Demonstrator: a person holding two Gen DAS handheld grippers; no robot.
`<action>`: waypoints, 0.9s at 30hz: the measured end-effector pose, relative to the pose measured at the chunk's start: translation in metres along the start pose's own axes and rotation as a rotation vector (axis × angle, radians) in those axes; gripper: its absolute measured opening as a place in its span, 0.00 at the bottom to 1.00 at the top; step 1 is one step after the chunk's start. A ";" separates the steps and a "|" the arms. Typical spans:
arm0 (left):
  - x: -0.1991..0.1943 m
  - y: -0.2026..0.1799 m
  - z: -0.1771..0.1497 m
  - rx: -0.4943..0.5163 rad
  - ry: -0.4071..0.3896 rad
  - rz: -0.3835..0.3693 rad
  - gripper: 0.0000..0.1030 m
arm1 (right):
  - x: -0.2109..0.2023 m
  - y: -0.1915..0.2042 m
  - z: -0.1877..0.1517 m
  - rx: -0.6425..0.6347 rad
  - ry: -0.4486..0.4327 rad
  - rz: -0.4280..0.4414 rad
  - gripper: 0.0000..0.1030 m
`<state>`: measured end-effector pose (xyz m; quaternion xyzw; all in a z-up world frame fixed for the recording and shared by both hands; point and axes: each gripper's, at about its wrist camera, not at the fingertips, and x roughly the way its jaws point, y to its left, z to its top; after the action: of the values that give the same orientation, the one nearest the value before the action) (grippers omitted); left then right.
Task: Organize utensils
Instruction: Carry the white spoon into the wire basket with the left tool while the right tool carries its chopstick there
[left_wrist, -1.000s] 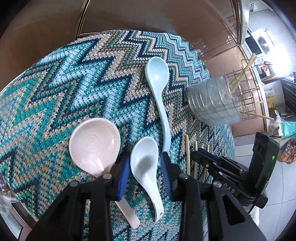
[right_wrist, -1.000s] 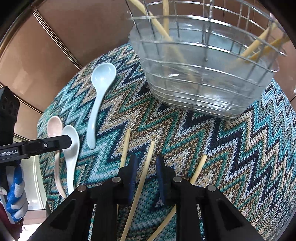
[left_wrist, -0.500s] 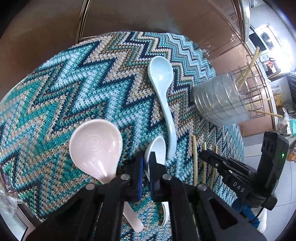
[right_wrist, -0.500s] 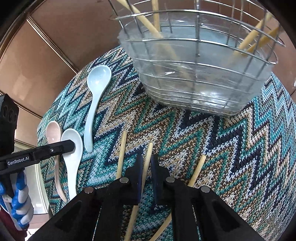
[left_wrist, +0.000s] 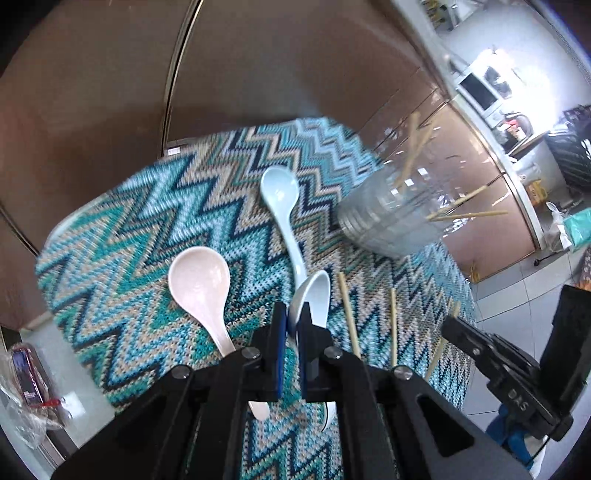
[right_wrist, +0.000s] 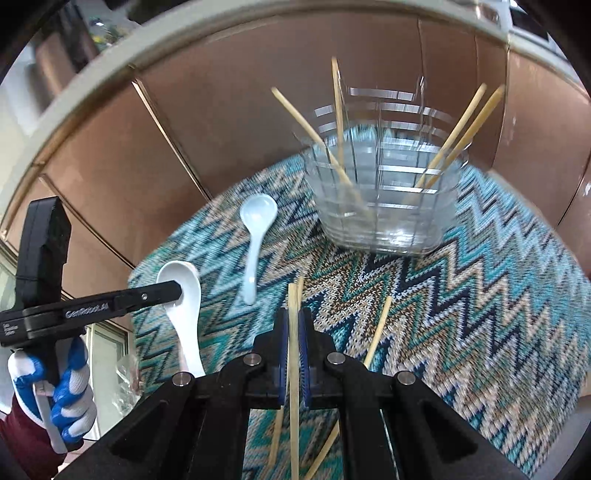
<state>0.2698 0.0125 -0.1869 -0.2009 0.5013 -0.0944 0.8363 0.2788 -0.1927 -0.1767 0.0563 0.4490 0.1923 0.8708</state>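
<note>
White soup spoon (left_wrist: 312, 295) clamped between blue pads of left gripper (left_wrist: 291, 325), bowl end tilted up off the zigzag cloth (left_wrist: 122, 236); a second ago it lay flat between open jaws. Seen from right wrist, same spoon (right_wrist: 183, 295) hangs in the left gripper's tip, gloved hand (right_wrist: 55, 387) on the handle. Right gripper (right_wrist: 293, 328) pinched shut on one chopstick (right_wrist: 293, 306), which now rides along the jaws clear of the cloth; earlier the jaws only straddled it on the cloth. Two chopsticks remain on the cloth either side, one (right_wrist: 378, 328) to the right, one (right_wrist: 277, 432) lower left. Pink spoon (left_wrist: 201, 284) and pale blue spoon (left_wrist: 282, 199) lie unmoved on the cloth. Wire utensil basket with clear liner (right_wrist: 384, 206) stands beyond, holding several chopsticks, and sits farther off in both views than before. Frames blurred
</note>
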 end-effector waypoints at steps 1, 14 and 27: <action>-0.008 -0.003 -0.003 0.009 -0.018 0.001 0.05 | -0.009 0.005 -0.003 -0.006 -0.019 -0.011 0.06; -0.094 -0.028 -0.038 0.048 -0.208 -0.007 0.05 | -0.106 0.051 -0.041 -0.055 -0.241 -0.044 0.06; -0.127 -0.029 -0.046 0.040 -0.336 -0.044 0.05 | -0.142 0.065 -0.036 -0.086 -0.319 -0.073 0.06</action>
<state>0.1695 0.0207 -0.0916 -0.2081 0.3480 -0.0877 0.9099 0.1572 -0.1900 -0.0728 0.0324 0.2981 0.1680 0.9391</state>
